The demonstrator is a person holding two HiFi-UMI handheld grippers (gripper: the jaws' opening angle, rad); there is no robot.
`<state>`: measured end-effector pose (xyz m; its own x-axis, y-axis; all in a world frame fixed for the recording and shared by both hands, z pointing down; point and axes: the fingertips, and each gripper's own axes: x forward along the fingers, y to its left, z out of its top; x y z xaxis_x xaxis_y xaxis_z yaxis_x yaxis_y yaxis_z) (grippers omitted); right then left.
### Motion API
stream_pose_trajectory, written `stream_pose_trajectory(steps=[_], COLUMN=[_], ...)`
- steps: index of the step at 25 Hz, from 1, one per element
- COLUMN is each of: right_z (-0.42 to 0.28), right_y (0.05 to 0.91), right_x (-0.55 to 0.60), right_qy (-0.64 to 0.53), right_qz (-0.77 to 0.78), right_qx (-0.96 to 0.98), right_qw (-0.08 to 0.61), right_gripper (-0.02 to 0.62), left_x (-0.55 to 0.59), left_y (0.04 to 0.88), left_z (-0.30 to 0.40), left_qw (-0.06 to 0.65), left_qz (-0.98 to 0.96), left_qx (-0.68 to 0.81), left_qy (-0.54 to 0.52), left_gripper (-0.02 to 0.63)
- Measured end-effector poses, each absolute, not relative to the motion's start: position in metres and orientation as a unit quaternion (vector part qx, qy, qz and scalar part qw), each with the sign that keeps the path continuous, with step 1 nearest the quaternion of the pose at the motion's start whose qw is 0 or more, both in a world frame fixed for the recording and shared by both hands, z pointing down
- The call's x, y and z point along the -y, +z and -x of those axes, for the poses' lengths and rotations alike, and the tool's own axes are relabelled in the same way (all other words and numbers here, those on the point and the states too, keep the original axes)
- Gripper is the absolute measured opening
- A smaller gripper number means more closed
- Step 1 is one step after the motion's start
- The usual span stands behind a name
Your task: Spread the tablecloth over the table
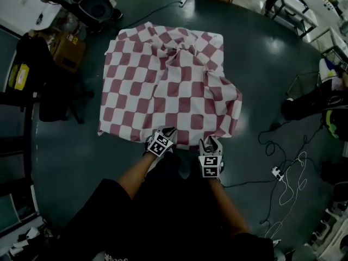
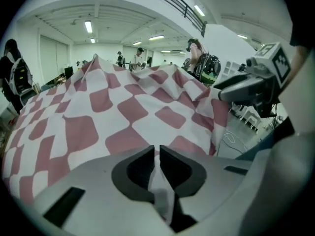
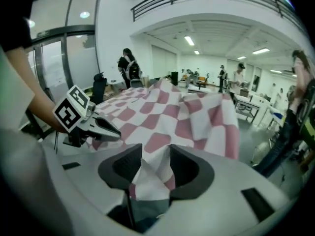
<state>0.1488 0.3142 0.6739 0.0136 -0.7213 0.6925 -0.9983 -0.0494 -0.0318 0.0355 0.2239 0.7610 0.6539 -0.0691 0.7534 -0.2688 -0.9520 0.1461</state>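
Note:
A red-and-white checked tablecloth (image 1: 168,86) lies over the table in the head view, wrinkled near its middle and drooping at the near right corner; the table itself is hidden. My left gripper (image 1: 165,130) is at the cloth's near edge. In the left gripper view its jaws (image 2: 157,152) are almost together, with a fold of the tablecloth (image 2: 123,107) pinched between them. My right gripper (image 1: 211,142) is beside it at the same edge. Its jaws (image 3: 156,154) stand apart, and a loose point of the cloth (image 3: 172,117) hangs between the pads without being pressed.
Cables and a power strip (image 1: 277,173) lie on the dark floor at the right. A black chair (image 1: 54,91) and a cardboard box (image 1: 68,50) stand at the left of the table. A person (image 1: 318,102) is at the far right, and others stand far back in the hall.

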Motion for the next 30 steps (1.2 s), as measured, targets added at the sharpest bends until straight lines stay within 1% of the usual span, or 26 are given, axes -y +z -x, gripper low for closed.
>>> stream_pose_trajectory(steps=[2,4,6,8,9,11,14,16,18,21,22,23,26,30], right_z=[-0.144,-0.148,-0.140,-0.132,-0.131,-0.130,-0.120,-0.111,-0.104,-0.100,-0.099,-0.098,-0.094,-0.084], right_y=[0.664,0.636,0.613,0.611,0.620,0.652,0.708,0.736,0.753,0.760,0.760,0.760,0.762,0.770], right_x=[-0.287,-0.272,-0.276,-0.287,-0.289,-0.279,-0.253,-0.246,-0.249,-0.255,-0.257,-0.257,-0.250,-0.248], right_qy=[0.257,0.232,0.253,0.275,0.275,0.258,0.266,0.293,0.305,0.313,0.314,0.316,0.326,0.344], right_qz=[-0.649,-0.632,-0.583,-0.543,-0.536,-0.529,-0.515,-0.506,-0.498,-0.509,-0.518,-0.526,-0.543,-0.554], right_qx=[0.660,0.679,0.723,0.755,0.762,0.765,0.759,0.746,0.733,0.715,0.709,0.703,0.692,0.674], right_qw=[0.278,0.291,0.271,0.242,0.240,0.263,0.297,0.318,0.349,0.363,0.362,0.359,0.346,0.347], right_gripper=[0.187,0.177,0.176,0.175,0.169,0.169,0.172,0.188,0.189,0.193,0.193,0.192,0.192,0.192], left_x=[-0.242,-0.261,-0.269,-0.278,-0.285,-0.306,-0.317,-0.287,-0.232,-0.153,-0.130,-0.108,-0.048,-0.020], left_y=[0.771,0.775,0.777,0.779,0.779,0.777,0.761,0.737,0.724,0.734,0.738,0.741,0.748,0.763], left_z=[-0.039,-0.044,-0.045,-0.041,-0.041,-0.044,-0.042,-0.025,0.011,0.068,0.081,0.091,0.110,0.132], left_qw=[0.142,0.145,0.146,0.153,0.160,0.178,0.176,0.172,0.149,0.059,0.041,0.042,0.088,0.063], left_qz=[-0.891,-0.891,-0.896,-0.896,-0.895,-0.896,-0.908,-0.922,-0.923,-0.896,-0.887,-0.882,-0.875,-0.871], left_qx=[0.081,0.075,0.096,0.111,0.105,0.067,0.038,0.075,0.133,0.170,0.177,0.190,0.244,0.224], left_qy=[0.425,0.423,0.407,0.403,0.404,0.402,0.379,0.339,0.329,0.406,0.425,0.430,0.408,0.433], left_gripper=[0.043,0.044,0.041,0.041,0.041,0.038,0.034,0.034,0.034,0.034,0.034,0.034,0.034,0.034])
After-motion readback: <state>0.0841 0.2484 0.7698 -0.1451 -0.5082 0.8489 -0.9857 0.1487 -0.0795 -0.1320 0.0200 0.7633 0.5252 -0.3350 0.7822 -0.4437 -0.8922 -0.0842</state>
